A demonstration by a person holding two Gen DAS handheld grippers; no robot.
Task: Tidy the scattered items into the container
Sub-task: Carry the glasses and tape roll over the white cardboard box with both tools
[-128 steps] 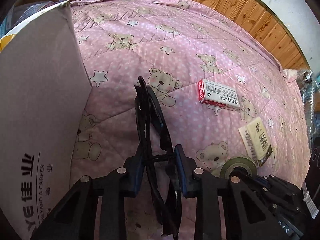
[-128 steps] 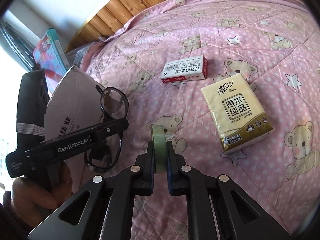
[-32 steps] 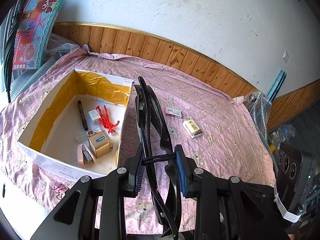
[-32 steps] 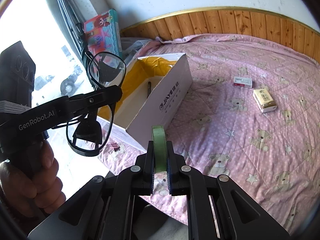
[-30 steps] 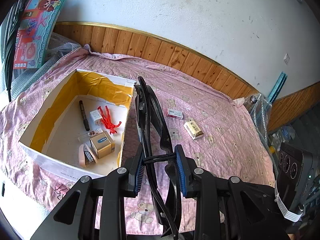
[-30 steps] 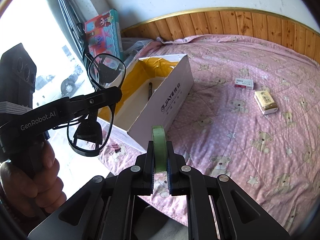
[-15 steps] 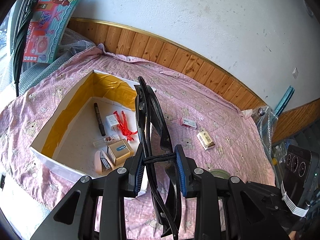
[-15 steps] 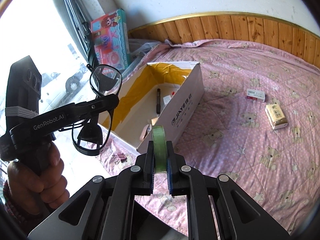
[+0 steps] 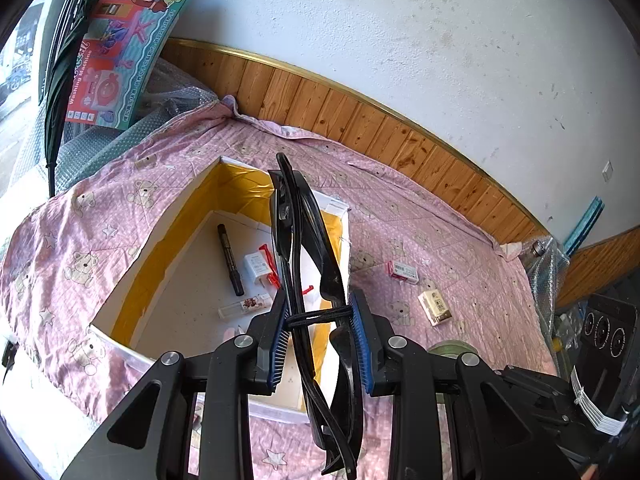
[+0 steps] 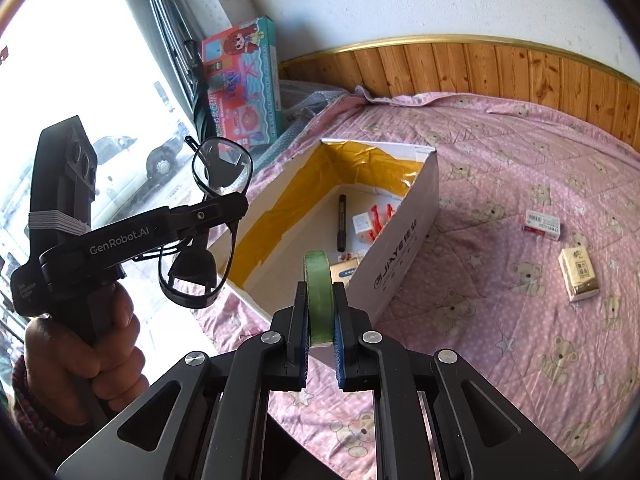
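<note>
Holding position: both grippers are hanging above the pink quilt (image 10: 520, 320), each carrying one item.
Left hand (image 10: 80, 344): gripping the handle of the left tool, seen at the far left of the right wrist view.
Left gripper (image 9: 322, 322): jaws are clamping on the black glasses (image 9: 304, 240), which are standing on edge between the blue pads and reaching up beyond the tips.
Glasses, side view: the frame (image 10: 212, 216) is hanging at the tip of the left gripper (image 10: 236, 208), one lens above the finger and one below it.
Cardboard box (image 9: 160, 248): lying open under and to the left of the left jaws, its inner walls lined with yellow tape.
Box contents: a black marker (image 9: 230, 258), a white charger (image 9: 256, 266) and red clips (image 9: 268, 252) are lying on the floor of the box, left of the left jaws; a small clear item is lying nearer the jaws, too small to identify.
Right gripper (image 10: 320, 320): jaws are clamping on the green tape roll (image 10: 318, 296), which is standing upright between them; the box's near corner is sitting just beyond the tips.
Staple box (image 10: 542, 224): lying on the quilt well to the right of the right jaws, outside the box.
Tissue pack (image 10: 580, 274): lying just beside the staple box, nearer the camera, also outside the box.
</note>
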